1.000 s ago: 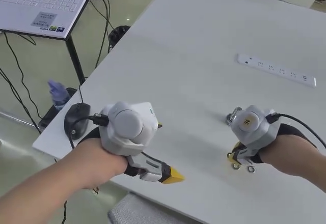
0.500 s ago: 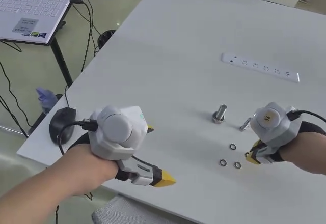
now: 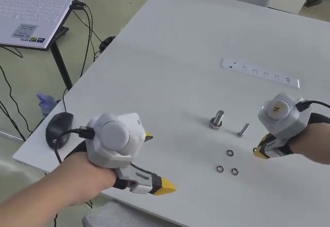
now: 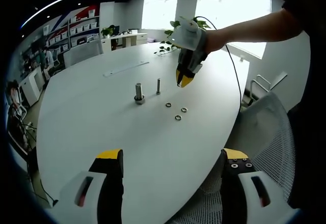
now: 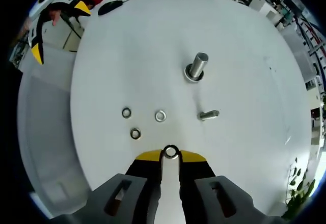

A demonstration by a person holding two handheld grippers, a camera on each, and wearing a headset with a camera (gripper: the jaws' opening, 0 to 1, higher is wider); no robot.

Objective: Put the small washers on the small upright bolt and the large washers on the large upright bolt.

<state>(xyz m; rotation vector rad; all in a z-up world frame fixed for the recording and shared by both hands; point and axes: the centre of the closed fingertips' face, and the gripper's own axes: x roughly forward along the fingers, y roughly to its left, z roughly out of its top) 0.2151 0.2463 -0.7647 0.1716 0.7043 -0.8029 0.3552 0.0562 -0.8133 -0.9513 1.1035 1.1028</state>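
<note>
**Right gripper has a washer, left one is empty**

The right gripper view is the one that settles it. The right gripper (image 5: 171,156) is pinched almost closed on a single washer (image 5: 171,147), which sits flat right between its yellow tips. In the head view that washer is hidden behind the gripper body, so you can't tell from there.

The left gripper view shows the left gripper (image 4: 172,155) spread wide with nothing in it, out over the near edge of the worktop (image 3: 170,57).

It's also the best view for the bolts. The large bolt (image 4: 138,92) and the small bolt (image 4: 158,85) both stand with their long axis straight up off the worktop. They're side by side but apart, with the small one nearer the right gripper. From the right gripper view, looking down, the small bolt seems to lie sideways, but that's just the angle.

Three loose washers (image 3: 230,153) lie flat in a little cluster between the bolts and the near edge. None are on either bolt.

Only the head view catches the power strip (image 3: 260,72) beyond the bolts, plus a mouse (image 3: 56,129) at the left corner.
</note>
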